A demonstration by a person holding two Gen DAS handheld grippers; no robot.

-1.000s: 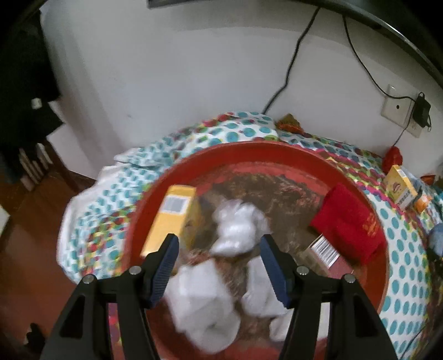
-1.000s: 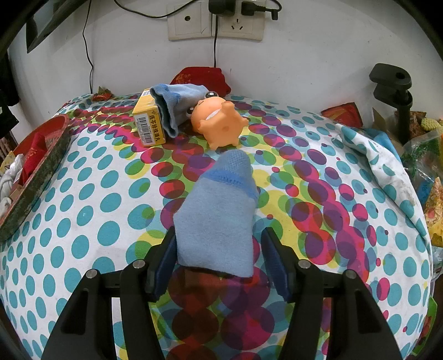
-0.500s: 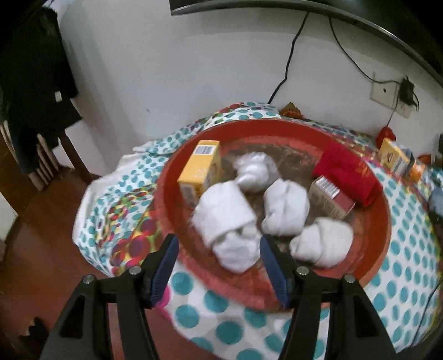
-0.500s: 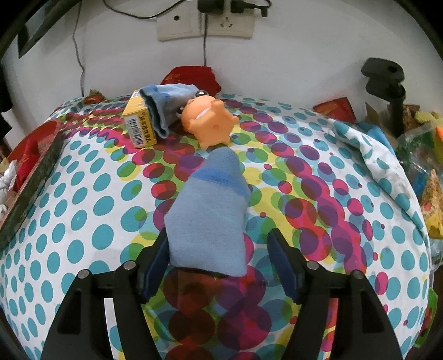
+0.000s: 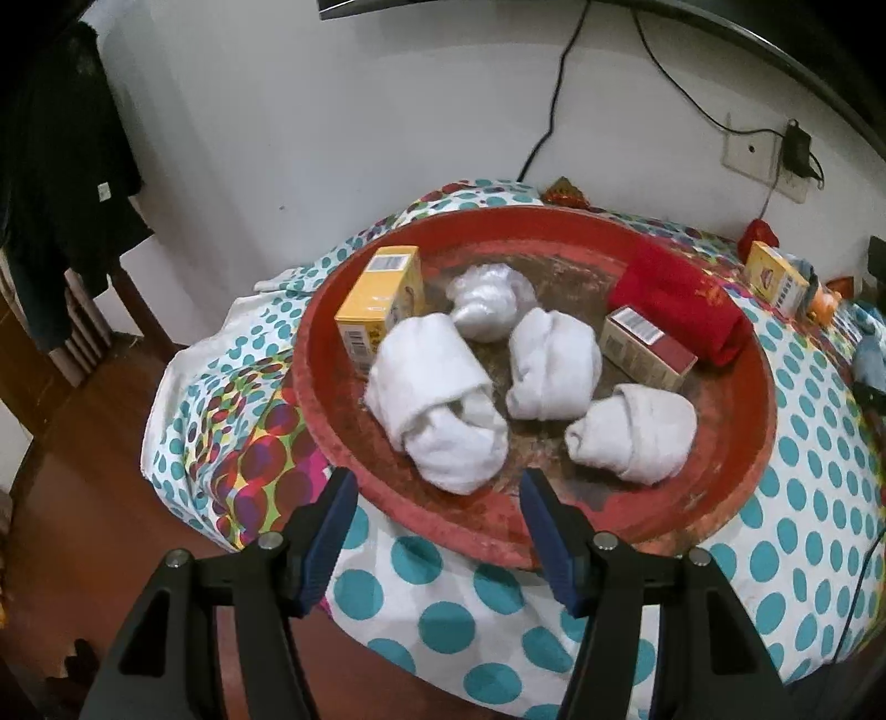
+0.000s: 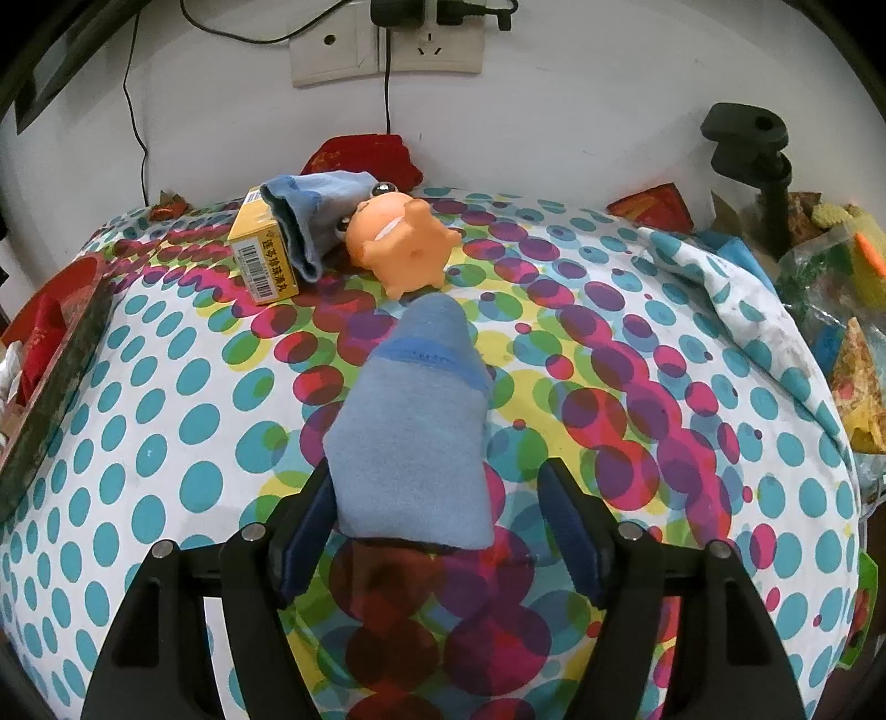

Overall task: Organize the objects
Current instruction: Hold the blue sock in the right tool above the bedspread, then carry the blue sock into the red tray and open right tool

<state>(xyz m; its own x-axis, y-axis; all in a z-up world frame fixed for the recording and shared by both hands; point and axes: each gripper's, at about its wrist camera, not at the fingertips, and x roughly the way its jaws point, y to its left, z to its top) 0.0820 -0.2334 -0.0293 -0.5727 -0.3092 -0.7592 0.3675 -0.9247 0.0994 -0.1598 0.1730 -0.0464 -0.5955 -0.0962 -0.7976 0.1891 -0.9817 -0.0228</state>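
Two grippers stand over a table (image 6: 166, 443) with a dotted cloth. The right gripper (image 6: 437, 498) has just been opening: its jaws are parted, and a blue sock (image 6: 412, 437) lies flat on the cloth between them. A clear gap shows at the right pad (image 6: 570, 537); the sock's edge lies against or over the left pad, and I cannot tell whether they touch. Nothing is gripped. Beyond the sock's toe lies an orange toy (image 6: 404, 243), and to its left a yellow box (image 6: 263, 249) with a second blue sock (image 6: 310, 210) draped over its far end. A red cloth (image 6: 362, 158) sits by the wall under the sockets (image 6: 387, 47).

The left gripper (image 5: 437, 509) hangs half open and empty just short of the near rim of a red tray (image 5: 742, 443). In the tray lie three rolled white socks (image 5: 437, 404), a crumpled white wad (image 5: 490, 302), a yellow carton (image 5: 382, 302) at the left, a small red-ended box (image 5: 645, 349) and a folded red cloth (image 5: 681, 302) at the right. The tray's edge also shows at the far left of the right view
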